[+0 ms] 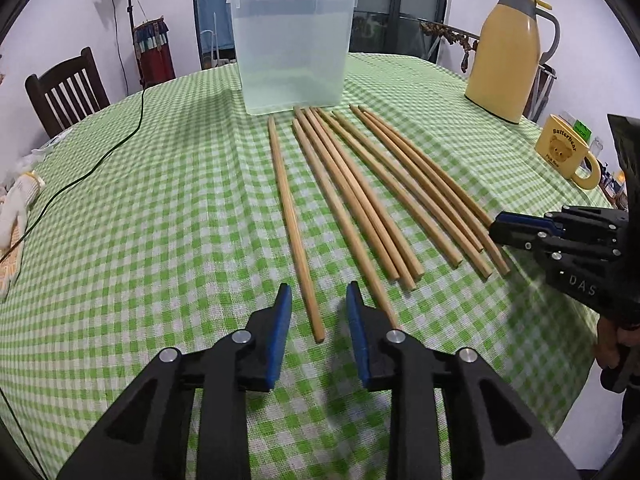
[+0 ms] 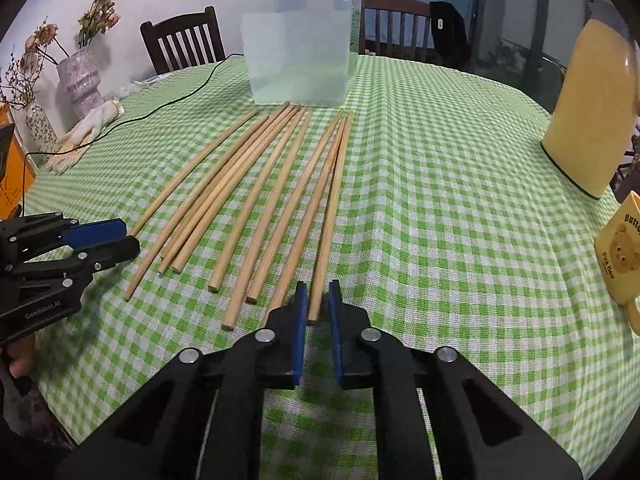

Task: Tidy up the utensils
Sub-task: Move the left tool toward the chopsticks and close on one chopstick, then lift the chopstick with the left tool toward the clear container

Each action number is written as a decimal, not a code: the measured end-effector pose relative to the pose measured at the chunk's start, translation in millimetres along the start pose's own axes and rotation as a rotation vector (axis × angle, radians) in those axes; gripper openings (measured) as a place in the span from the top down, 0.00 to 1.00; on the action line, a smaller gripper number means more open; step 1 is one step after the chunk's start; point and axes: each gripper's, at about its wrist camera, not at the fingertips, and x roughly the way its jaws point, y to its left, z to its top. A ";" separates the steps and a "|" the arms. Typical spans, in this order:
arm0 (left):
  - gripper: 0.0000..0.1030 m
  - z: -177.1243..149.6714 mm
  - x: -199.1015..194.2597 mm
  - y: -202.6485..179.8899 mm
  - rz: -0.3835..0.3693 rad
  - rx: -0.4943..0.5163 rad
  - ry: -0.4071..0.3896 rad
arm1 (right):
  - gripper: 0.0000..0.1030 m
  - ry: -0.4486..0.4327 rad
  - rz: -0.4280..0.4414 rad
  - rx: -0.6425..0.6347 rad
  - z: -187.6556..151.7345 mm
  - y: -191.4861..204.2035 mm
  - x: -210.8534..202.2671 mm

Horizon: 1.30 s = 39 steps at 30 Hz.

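Note:
Several wooden chopsticks (image 1: 360,192) lie side by side on the green checked tablecloth (image 1: 160,240), pointing at a clear plastic tub (image 1: 292,52). My left gripper (image 1: 318,306) straddles the near end of the leftmost chopstick (image 1: 290,216); its blue pads stand clear of the wood on both sides. My right gripper (image 2: 318,302) is nearly closed around the near end of the rightmost chopstick (image 2: 334,200), with a thin gap still showing beside the stick. The left wrist view shows the right gripper (image 1: 496,228) at the right, and the right wrist view shows the left gripper (image 2: 130,240) at the left.
A yellow thermos jug (image 1: 508,56) and a yellow bear mug (image 1: 564,148) stand at the right. A white glove (image 2: 92,124) and a dark cable (image 1: 120,140) lie at the left. Chairs (image 2: 180,40) and a vase (image 2: 80,80) stand beyond the table.

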 end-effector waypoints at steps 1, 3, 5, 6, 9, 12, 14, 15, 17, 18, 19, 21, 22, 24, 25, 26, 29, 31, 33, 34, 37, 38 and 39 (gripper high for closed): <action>0.76 -0.1 -0.1 -0.2 0.001 0.001 -0.001 | 0.92 -0.001 0.002 0.009 -0.5 -1.7 -0.3; 0.76 -0.7 0.4 -0.6 0.003 0.000 -0.010 | 0.93 -0.009 0.007 0.027 -0.8 -4.5 0.1; 0.76 -0.5 1.0 -5.8 0.031 0.011 -0.007 | 0.93 -0.014 -0.006 0.015 -0.9 -2.2 0.5; 0.76 -1.2 1.1 -9.9 0.049 0.028 -0.008 | 0.93 -0.017 -0.014 0.007 -1.6 -1.3 -0.1; 0.95 -4.1 -0.8 -12.9 0.051 0.015 -0.015 | 0.93 -0.033 -0.022 0.020 -5.6 -2.8 -2.4; 0.98 -8.9 -6.2 -8.1 0.032 -0.036 -0.019 | 0.94 -0.045 -0.030 0.044 -9.8 -7.1 -5.4; 0.98 -12.8 -11.0 -6.9 0.027 -0.057 -0.020 | 0.94 -0.049 -0.032 0.055 -13.1 -9.7 -8.5; 0.99 -14.5 -14.0 -6.4 0.025 -0.061 -0.022 | 0.94 -0.050 -0.031 0.054 -14.3 -10.4 -10.0; 0.99 -16.0 -25.9 -6.4 0.025 -0.062 -0.039 | 0.94 -0.061 -0.024 0.056 -17.9 -11.5 -17.3; 0.99 -16.4 -30.2 -6.5 0.029 -0.060 -0.045 | 0.94 -0.068 -0.023 0.055 -18.9 -12.0 -21.6; 0.99 -16.5 -38.7 -5.7 0.033 -0.059 -0.061 | 0.94 -0.075 -0.022 0.054 -19.1 -12.8 -25.1; 0.99 -14.9 -54.0 -4.1 0.040 -0.055 -0.090 | 0.94 -0.105 -0.021 0.051 -18.9 -14.0 -38.0; 0.99 -14.0 -60.1 -4.2 0.040 -0.053 -0.101 | 0.94 -0.119 -0.021 0.049 -18.3 -14.3 -43.6; 0.99 -11.9 -74.1 -3.1 0.034 -0.058 -0.128 | 0.94 -0.151 -0.022 0.043 -16.9 -14.6 -56.5; 0.99 -10.6 -82.6 -3.2 0.033 -0.058 -0.144 | 0.94 -0.161 -0.021 0.041 -15.8 -14.5 -60.5; 0.99 -9.6 -89.0 -3.7 0.037 -0.058 -0.157 | 0.94 -0.174 -0.021 0.039 -14.2 -14.4 -66.0; 0.99 -6.8 -108.7 -4.9 0.033 -0.059 -0.195 | 0.94 -0.205 -0.025 0.018 -9.9 -12.2 -78.5; 1.00 -4.5 -121.2 -6.5 0.036 -0.051 -0.220 | 0.94 -0.227 -0.021 0.007 -6.9 -9.3 -87.2; 1.00 -1.8 -132.6 -5.7 0.041 -0.047 -0.243 | 0.94 -0.256 -0.024 -0.003 -1.8 -7.0 -98.2; 1.00 0.9 -140.6 -4.8 0.039 -0.044 -0.258 | 0.94 -0.272 -0.025 -0.010 0.6 -6.7 -105.1; 1.00 9.0 -158.2 -0.3 0.025 -0.040 -0.288 | 0.94 -0.308 -0.029 -0.023 7.6 -5.2 -120.4; 1.00 11.3 -163.2 1.3 0.024 -0.032 -0.298 | 0.94 -0.323 -0.038 -0.032 10.0 -4.7 -126.6; 1.00 12.9 -163.7 2.4 0.014 -0.022 -0.296 | 0.94 -0.331 -0.045 -0.041 11.1 -4.4 -129.6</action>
